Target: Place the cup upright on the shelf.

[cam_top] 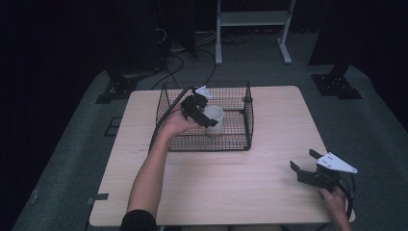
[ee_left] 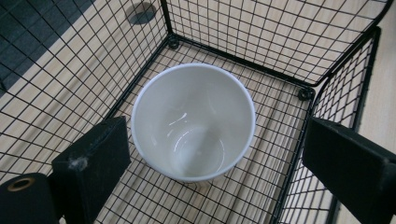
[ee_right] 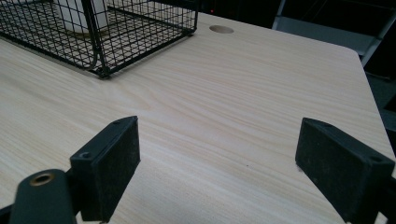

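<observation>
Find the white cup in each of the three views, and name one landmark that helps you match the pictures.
High view: the white cup stands upright inside the wire basket, just right of the left gripper.
Left gripper view: the cup is at centre, seen from above between the open jaws.
Right gripper view: the cup is at top left, behind the basket mesh.
Shared landmark: the wire basket.

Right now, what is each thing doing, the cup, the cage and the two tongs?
White cup: upright, empty, inside the basket.
Wire basket: open-topped, sitting on the table.
Left tongs: open, either side of the cup.
Right tongs: open, holding nothing, over bare table.
</observation>
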Action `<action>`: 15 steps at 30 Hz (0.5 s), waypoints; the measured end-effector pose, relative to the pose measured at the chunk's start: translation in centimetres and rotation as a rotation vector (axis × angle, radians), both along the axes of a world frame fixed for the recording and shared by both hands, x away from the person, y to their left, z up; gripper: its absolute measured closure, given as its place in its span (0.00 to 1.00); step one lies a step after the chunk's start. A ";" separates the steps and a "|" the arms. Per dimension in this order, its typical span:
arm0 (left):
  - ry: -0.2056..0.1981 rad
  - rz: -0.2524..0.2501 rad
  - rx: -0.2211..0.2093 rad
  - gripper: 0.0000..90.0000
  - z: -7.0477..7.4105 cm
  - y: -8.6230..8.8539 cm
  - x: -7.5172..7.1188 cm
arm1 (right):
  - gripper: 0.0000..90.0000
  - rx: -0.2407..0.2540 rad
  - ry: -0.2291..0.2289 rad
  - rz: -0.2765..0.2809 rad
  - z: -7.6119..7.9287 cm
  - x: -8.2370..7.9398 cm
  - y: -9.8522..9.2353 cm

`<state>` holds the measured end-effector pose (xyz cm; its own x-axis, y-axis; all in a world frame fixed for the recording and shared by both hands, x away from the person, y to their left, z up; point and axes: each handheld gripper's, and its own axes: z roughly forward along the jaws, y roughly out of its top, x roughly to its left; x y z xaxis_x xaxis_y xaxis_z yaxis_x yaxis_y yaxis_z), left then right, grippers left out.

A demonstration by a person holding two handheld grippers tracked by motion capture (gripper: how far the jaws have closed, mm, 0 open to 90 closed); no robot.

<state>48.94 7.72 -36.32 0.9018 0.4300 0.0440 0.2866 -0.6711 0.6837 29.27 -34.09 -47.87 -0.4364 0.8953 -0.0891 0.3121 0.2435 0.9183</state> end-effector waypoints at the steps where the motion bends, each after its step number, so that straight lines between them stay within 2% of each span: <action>1: -0.002 0.000 -0.003 0.08 0.1 0.1 -0.1 | 0.15 0.000 0.000 0.000 0.0 0.0 0.0; 4: -0.013 -0.004 -0.018 0.08 0.6 0.3 -0.6 | 0.15 0.000 0.000 0.001 0.0 0.0 0.0; 8: -0.035 -0.009 -0.015 0.08 1.1 0.6 -1.4 | 0.15 0.000 0.001 0.001 0.0 0.0 0.0; 15: -0.047 -0.010 -0.036 0.08 1.7 1.3 -2.5 | 0.15 0.000 0.001 -0.001 0.0 0.0 0.0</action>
